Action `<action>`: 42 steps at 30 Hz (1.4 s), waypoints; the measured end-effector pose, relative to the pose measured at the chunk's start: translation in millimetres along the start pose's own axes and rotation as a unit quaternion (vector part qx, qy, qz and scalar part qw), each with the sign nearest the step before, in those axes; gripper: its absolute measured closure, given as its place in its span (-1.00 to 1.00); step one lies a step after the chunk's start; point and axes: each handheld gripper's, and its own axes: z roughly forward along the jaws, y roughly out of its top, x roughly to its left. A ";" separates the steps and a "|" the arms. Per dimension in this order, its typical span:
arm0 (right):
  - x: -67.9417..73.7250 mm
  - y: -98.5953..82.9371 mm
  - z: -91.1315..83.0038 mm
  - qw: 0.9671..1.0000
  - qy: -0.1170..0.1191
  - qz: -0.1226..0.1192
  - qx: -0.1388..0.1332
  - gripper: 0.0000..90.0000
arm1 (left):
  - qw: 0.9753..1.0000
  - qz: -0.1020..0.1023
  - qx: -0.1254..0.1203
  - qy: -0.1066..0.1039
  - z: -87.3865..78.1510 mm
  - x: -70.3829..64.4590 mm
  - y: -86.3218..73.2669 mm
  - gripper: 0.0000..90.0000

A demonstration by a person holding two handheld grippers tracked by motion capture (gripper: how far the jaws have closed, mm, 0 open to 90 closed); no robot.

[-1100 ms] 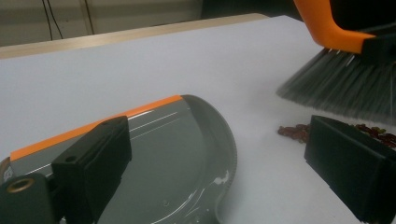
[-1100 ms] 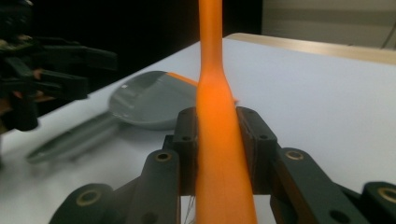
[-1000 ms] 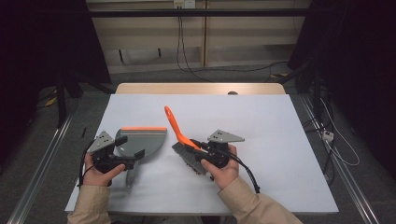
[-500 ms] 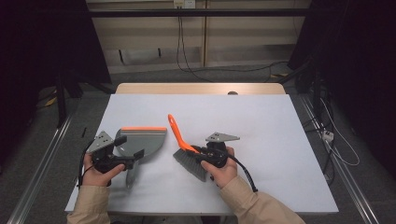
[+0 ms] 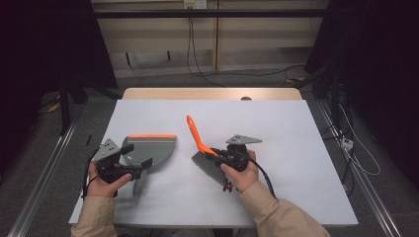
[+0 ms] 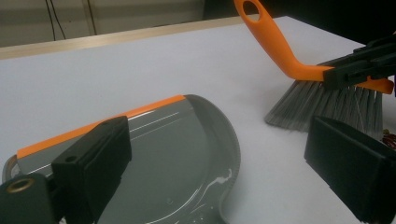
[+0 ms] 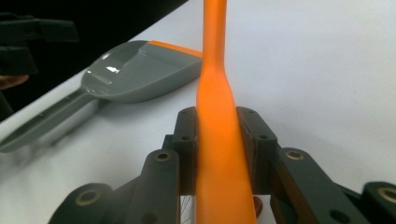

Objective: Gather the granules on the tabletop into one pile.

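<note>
Bare table (image 5: 296, 143) lies open beyond dustpan (image 5: 148, 148) and brush (image 5: 205, 153).

On the table (image 5: 306, 148) — one dustpan (image 5: 150, 148), one brush (image 5: 200, 143) — and two grippers, left (image 5: 141, 165) and right (image 5: 213, 154)

White table (image 5: 306, 148), grey floor (image 5: 44, 148), dark surroundings.

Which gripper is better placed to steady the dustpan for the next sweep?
Left. The left gripper hovers open right over the grey dustpan, jaws apart either side of its rear. The right gripper is already clamped on the orange brush, so it is busy.
</note>
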 end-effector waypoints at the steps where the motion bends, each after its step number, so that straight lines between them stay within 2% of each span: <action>1: -0.3 0.1 0.1 1.000 0.003 0.001 -0.001 0.59 | 1.000 0.000 0.000 0.000 0.3 -0.3 0.0 -0.84; 8: 5.4 6.0 -3.1 0.999 0.047 -0.005 -0.004 0.59 | 1.000 -0.001 0.000 0.000 0.5 -0.2 0.0 -0.84; 11: 9.3 6.7 -10.2 0.997 0.070 -0.020 0.000 0.59 | 1.000 0.001 0.001 0.000 0.4 0.2 -0.1 -0.84; 16: 16.6 -1.6 -24.8 0.993 0.107 -0.037 0.017 0.59 | 1.000 -0.001 0.001 0.000 0.5 0.4 0.0 -0.84; 19: 18.0 -11.9 -27.0 0.990 0.129 -0.046 0.034 0.59 | 1.000 0.000 0.002 0.001 0.8 0.1 -0.2 -0.84; 20: 17.1 -14.7 -26.2 0.989 0.131 -0.053 0.041 0.59 | 1.000 0.000 0.001 0.001 0.8 -0.2 -0.2 -0.84; 22: 11.8 -16.1 -25.7 0.989 0.133 -0.061 0.036 0.59 | 1.000 0.000 0.001 0.001 0.8 -0.6 0.0 -0.84; 27: -1.8 -11.2 -17.9 0.987 0.141 -0.070 0.036 0.59 | 1.000 0.000 0.002 0.002 1.0 0.1 -0.3 -0.84; 32: -11.6 -2.4 -8.3 0.984 0.146 -0.094 0.031 0.58 | 1.000 -0.002 0.003 0.001 1.4 0.6 -0.5 -0.84; 37: -23.3 4.6 0.4 0.984 0.149 -0.089 0.030 0.58 | 1.000 -0.004 0.003 0.002 1.4 1.5 -0.9 -0.84; 42: -28.5 9.2 6.1 0.985 0.147 -0.087 0.027 0.58 | 1.000 -0.002 0.004 0.002 2.0 1.5 -1.1 -0.84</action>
